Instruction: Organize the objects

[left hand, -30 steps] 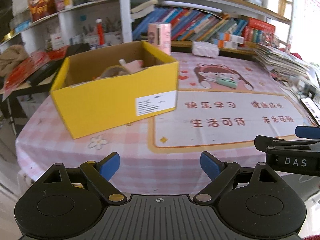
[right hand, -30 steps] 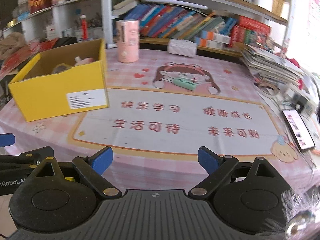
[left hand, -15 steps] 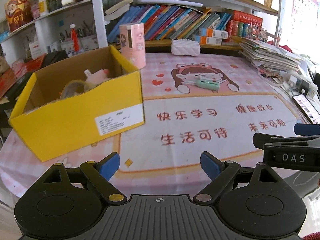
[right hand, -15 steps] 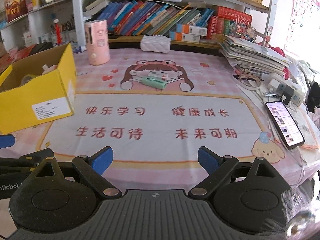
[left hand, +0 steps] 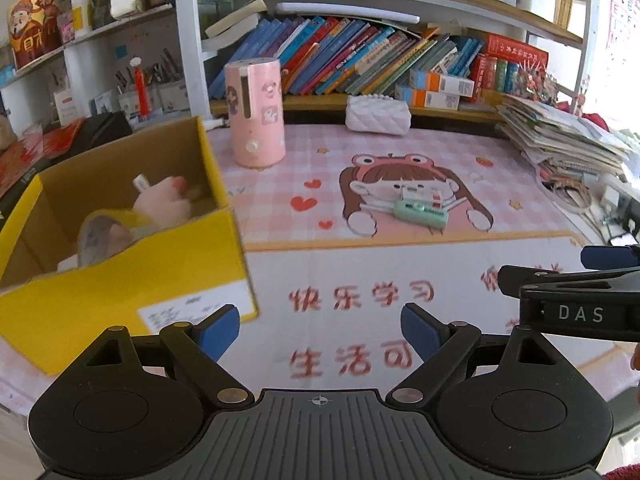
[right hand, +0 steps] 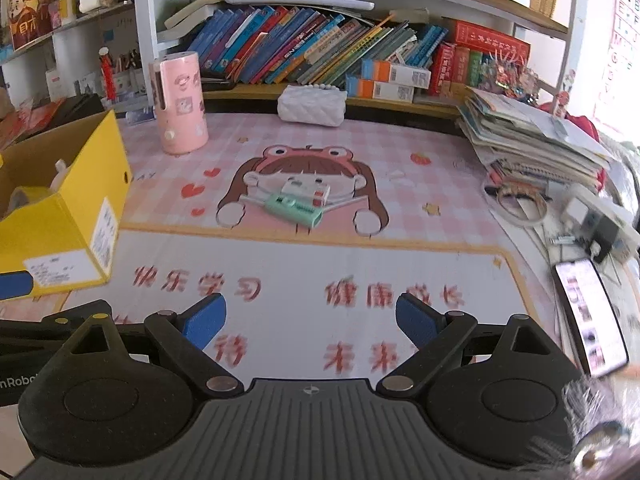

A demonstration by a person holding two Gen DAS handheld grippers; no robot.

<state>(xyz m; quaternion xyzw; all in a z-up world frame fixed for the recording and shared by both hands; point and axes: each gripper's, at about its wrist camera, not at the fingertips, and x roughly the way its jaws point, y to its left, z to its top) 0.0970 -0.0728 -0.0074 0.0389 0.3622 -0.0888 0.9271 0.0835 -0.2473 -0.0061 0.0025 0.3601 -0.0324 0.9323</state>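
The big bookshelf (right hand: 320,48) is standing behind the table, packed with leaning books. In front of it, a pink checked table mat (right hand: 432,184) is covering the table top, with a cartoon girl and red writing printed on it.

On the left side of the mat, a yellow cardboard box (left hand: 120,304) is sitting with its top open. A soft pink toy (left hand: 164,204) and some other small things are already lying inside. I think the box is the place where loose things are going, so it is waiting open and close by.

A tall pink cup-shaped holder (left hand: 256,112) is standing upright just behind the box. A white puffy pouch (right hand: 312,106) is lying at the back, by the shelf. A pile of papers (right hand: 532,136) is leaning at the right edge, and a phone (right hand: 588,316) is lying flat near it.

In the middle of the mat, on the girl's face, a small green gadget (right hand: 294,209) is lying beside a little white box (right hand: 306,191). They look like the next things to tidy.

The left gripper (left hand: 320,328) and the right gripper (right hand: 310,320) are both hanging above the near part of the mat. Their blue tips are standing wide apart with nothing between them, ready to pick something up.
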